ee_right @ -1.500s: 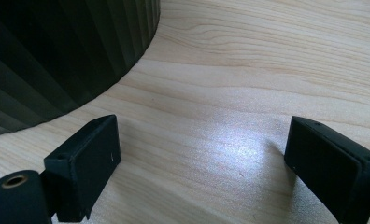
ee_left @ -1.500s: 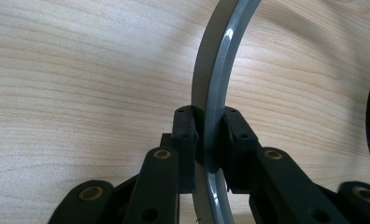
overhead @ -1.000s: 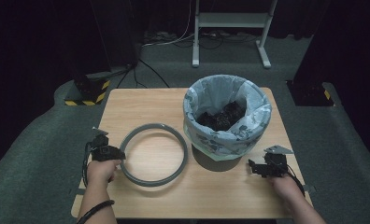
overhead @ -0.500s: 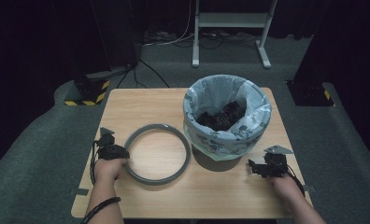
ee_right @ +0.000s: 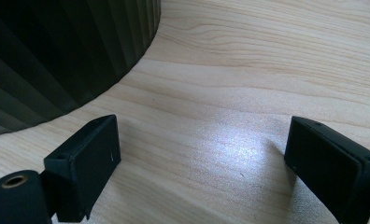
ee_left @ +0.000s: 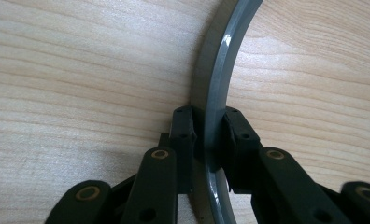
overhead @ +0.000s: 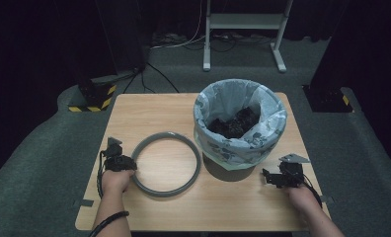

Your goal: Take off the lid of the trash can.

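Since a second ago the left gripper (overhead: 127, 163) has slid in from the tabletop's (overhead: 149, 113) left edge to the grey ring (overhead: 167, 163), and the left gripper view has its jaws clamped across the ring's (ee_left: 216, 93) thin wall, one pad inside, one outside. The ring lies flat on the wood, just left of the lined bin (overhead: 240, 123). The right gripper (overhead: 272, 179) rests by the bin's foot with its jaws wide and nothing between them.

To my eye the ring is meant to go over the bin's bag, so it wants lifting level, with the grip square on the wall so it doesn't swing. The free gripper could steady the far side.

From above, the hand covers the grip itself. The dark stuff in the bin is too murky to name, and the right gripper view cuts the bin's ribbed side (ee_right: 57, 51) off
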Action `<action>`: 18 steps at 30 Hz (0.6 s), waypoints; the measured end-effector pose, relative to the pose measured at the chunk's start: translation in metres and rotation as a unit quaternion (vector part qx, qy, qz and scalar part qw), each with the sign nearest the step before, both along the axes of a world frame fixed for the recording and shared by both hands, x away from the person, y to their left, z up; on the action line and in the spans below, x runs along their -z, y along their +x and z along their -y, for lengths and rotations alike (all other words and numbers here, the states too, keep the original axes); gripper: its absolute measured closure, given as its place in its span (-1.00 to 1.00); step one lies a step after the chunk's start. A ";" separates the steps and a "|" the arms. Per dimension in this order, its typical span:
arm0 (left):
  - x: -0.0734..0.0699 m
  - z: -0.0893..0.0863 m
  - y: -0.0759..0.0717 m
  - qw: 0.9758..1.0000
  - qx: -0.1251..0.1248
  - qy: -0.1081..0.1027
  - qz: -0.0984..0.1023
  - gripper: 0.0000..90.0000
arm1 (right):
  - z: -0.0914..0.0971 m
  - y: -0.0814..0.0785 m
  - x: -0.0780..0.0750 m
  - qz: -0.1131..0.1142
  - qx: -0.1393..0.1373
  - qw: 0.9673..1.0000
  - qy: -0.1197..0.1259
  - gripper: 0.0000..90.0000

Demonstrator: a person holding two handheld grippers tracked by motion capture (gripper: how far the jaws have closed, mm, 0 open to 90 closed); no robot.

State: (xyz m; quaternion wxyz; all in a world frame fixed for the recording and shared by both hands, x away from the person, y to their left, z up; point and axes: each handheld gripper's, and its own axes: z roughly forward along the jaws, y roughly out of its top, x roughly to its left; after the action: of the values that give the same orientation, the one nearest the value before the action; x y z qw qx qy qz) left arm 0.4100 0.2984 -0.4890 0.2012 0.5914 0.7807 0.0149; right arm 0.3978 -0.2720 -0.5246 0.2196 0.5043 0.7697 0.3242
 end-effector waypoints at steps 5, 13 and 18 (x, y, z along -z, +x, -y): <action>0.001 0.001 0.000 1.000 0.006 0.003 -0.001 0.67 | 0.000 0.000 0.000 0.001 0.000 1.000 0.001 -0.77; -0.001 0.002 -0.003 1.000 -0.007 0.011 0.018 0.46 | 0.000 0.000 0.000 0.000 -0.002 1.000 0.000 -0.77; -0.006 0.003 -0.008 0.998 0.003 0.048 0.036 0.06 | 0.000 0.000 0.000 0.000 -0.002 1.000 0.000 -0.77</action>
State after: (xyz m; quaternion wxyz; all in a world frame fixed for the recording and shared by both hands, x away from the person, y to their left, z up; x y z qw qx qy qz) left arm 0.4023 0.2958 -0.4827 0.2011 0.6016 0.7696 0.0729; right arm 0.3978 -0.2720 -0.5246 0.2194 0.5024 0.7708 0.3245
